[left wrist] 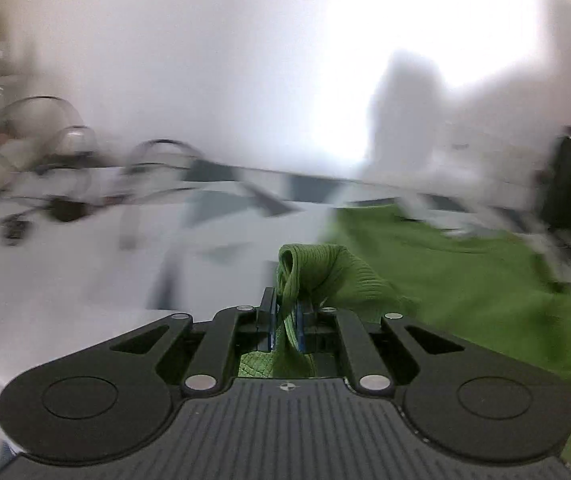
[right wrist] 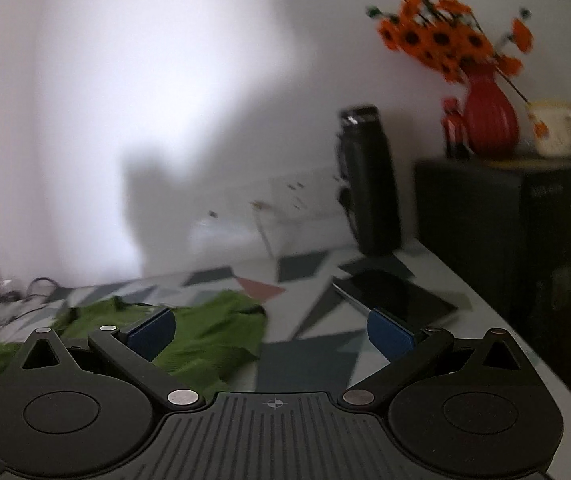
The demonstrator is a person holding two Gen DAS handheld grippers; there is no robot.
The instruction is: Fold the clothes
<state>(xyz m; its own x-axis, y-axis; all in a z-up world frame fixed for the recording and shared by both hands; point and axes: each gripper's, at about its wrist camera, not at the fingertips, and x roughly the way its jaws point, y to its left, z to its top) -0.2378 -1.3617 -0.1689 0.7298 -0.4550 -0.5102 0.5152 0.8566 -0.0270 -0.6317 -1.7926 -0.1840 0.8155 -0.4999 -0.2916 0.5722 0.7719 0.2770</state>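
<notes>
A green knit garment (left wrist: 425, 264) lies spread over the patterned table to the right in the left wrist view. My left gripper (left wrist: 287, 312) is shut on a bunched fold of its edge, which sticks up between the blue pads. In the right wrist view the same green garment (right wrist: 213, 336) lies crumpled at the lower left. My right gripper (right wrist: 271, 330) stands wide open above the table, its left pad (right wrist: 153, 332) over the cloth's right edge, nothing between the fingers.
The table (right wrist: 305, 364) has a grey, white and red geometric cover. A dark tablet (right wrist: 397, 296) lies near its right edge, behind it a black bottle (right wrist: 369, 180). A black cabinet (right wrist: 517, 232) holds a red vase of orange flowers (right wrist: 489, 120) and a mug (right wrist: 553, 128). Cables (left wrist: 65, 184) lie at the table's left.
</notes>
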